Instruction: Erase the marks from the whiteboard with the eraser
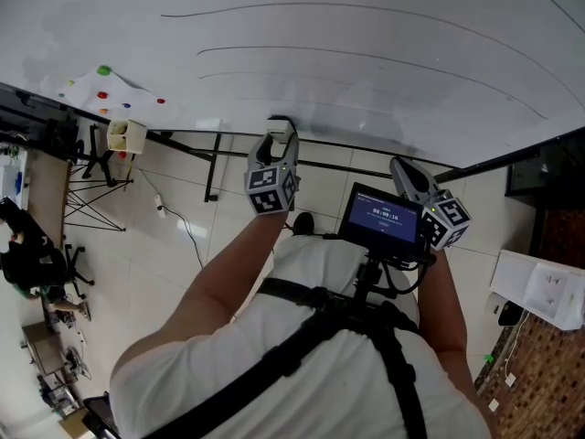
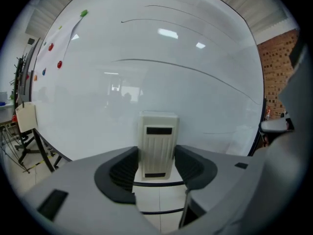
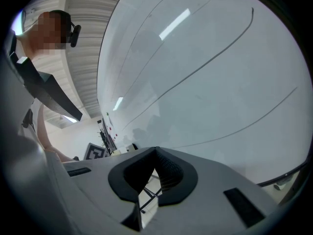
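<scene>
head view: the whiteboard (image 1: 366, 26) fills the top of the frame, with long curved marks (image 1: 384, 62) across it; at centre the left gripper (image 1: 279, 143) holds the eraser (image 1: 280, 124) up by the board's lower edge, and the right gripper (image 1: 407, 174) sits lower right

left gripper view: jaws stand wide, pressed on both sides of the eraser (image 2: 157, 146), bottom centre

right gripper view: the right gripper (image 3: 155, 153) has its jaws closed tip to tip with nothing between them
</scene>
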Action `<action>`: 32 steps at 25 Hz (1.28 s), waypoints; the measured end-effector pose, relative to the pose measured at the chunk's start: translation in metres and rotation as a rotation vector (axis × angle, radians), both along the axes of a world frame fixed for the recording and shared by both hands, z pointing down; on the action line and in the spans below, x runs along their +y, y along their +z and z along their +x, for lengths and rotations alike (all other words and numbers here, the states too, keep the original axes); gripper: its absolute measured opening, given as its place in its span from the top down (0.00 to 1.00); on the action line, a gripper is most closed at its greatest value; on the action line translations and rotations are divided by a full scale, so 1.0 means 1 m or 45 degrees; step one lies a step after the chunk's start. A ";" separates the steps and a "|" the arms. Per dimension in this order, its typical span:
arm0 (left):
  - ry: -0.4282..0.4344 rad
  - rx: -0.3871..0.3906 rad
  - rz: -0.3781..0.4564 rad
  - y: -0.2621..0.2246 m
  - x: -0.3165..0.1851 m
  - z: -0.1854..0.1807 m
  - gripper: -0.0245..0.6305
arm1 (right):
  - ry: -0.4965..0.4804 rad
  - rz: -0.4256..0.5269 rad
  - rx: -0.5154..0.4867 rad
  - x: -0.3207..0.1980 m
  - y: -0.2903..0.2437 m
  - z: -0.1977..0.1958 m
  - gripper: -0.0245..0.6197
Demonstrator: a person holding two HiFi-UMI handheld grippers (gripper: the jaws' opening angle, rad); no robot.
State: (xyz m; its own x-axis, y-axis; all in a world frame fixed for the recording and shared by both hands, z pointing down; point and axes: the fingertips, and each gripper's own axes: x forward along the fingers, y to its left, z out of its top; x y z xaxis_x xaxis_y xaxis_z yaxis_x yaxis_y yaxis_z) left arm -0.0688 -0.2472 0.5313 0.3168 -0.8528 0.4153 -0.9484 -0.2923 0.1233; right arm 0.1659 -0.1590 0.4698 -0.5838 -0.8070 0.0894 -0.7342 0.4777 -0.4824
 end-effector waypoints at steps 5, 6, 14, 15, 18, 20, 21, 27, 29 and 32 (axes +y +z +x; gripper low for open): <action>-0.020 0.023 0.011 -0.003 -0.001 0.013 0.56 | -0.006 -0.006 -0.001 0.000 0.000 -0.005 0.94; -0.031 0.033 0.011 -0.004 -0.001 0.018 0.56 | -0.004 -0.008 0.000 0.001 0.001 -0.004 0.94; 0.020 0.123 -0.046 -0.004 0.005 0.051 0.56 | 0.028 -0.016 0.011 0.003 0.007 0.001 0.94; 0.032 0.130 -0.046 -0.004 0.006 0.057 0.56 | 0.028 -0.015 0.014 0.003 0.007 0.001 0.94; 0.138 0.121 -0.023 -0.009 0.011 0.081 0.56 | 0.026 -0.016 0.025 0.003 0.007 0.001 0.94; 0.277 0.092 0.010 -0.012 0.020 0.106 0.56 | 0.027 -0.020 0.031 0.004 0.007 0.002 0.94; 0.340 0.074 0.028 -0.013 0.023 0.118 0.56 | 0.029 -0.021 0.032 0.004 0.007 0.003 0.94; 0.376 -0.006 0.099 -0.015 0.015 0.109 0.56 | 0.046 -0.017 0.031 0.002 0.001 0.011 0.94; 0.268 -0.013 0.074 -0.009 0.006 0.079 0.56 | 0.048 -0.017 0.027 0.002 0.003 0.013 0.94; 0.077 -0.051 0.049 0.001 -0.004 0.034 0.56 | 0.041 -0.011 0.015 0.007 0.008 0.022 0.94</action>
